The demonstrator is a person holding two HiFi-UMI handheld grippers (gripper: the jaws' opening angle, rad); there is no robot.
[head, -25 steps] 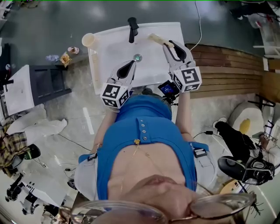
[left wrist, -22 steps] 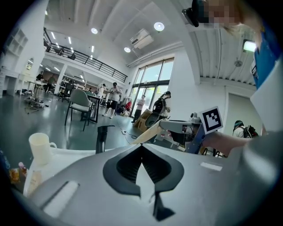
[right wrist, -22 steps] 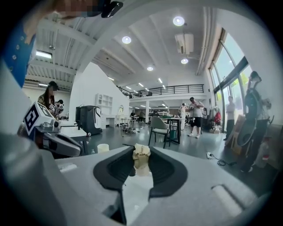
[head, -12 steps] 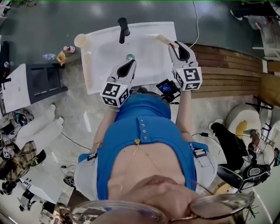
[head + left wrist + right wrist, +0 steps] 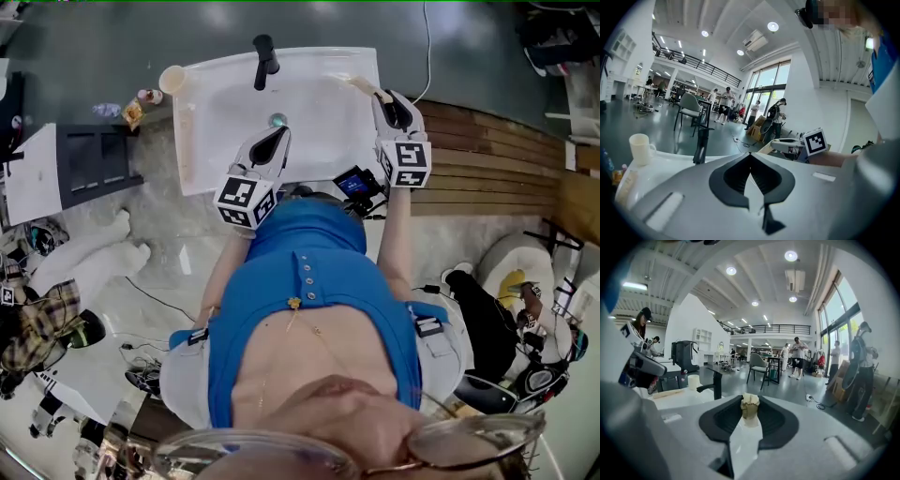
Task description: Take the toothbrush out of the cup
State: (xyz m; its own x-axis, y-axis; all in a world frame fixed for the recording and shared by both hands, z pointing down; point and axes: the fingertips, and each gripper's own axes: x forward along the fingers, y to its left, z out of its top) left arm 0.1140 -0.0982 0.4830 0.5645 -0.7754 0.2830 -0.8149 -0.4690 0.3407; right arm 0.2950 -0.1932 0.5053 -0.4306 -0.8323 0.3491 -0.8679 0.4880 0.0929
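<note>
Fingers (image 5: 403, 114) of the right gripper (image 5: 385, 97), in the head view, are closed on the toothbrush (image 5: 364, 85), whose pale length runs out past their tips over the far right part of the sink (image 5: 225, 127). The cup (image 5: 172, 79) stands well apart from them, on the sink's far left corner, beyond the faucet (image 5: 265, 58). Nearer, the left gripper (image 5: 281, 133) hangs over the basin with the cup well off to the left of its tips. From this the removal looks done, since the brush is clear of the cup. What is left, at most, is to carry it off or set it down. Only the left gripper view settles that gripper's state: its jaws meet with nothing between them. It also shows the cup upright ahead and to the left of its tips, and the right gripper's marker cube (image 5: 815, 142) off to the right. Only the right gripper view shows the grip close up: a white shaft lies between the pads, and a cream end stands just past the tips. Whether that end is the bristles I cannot say for sure. The cup sits far ahead and left there, with nothing seen standing in it.
</note>
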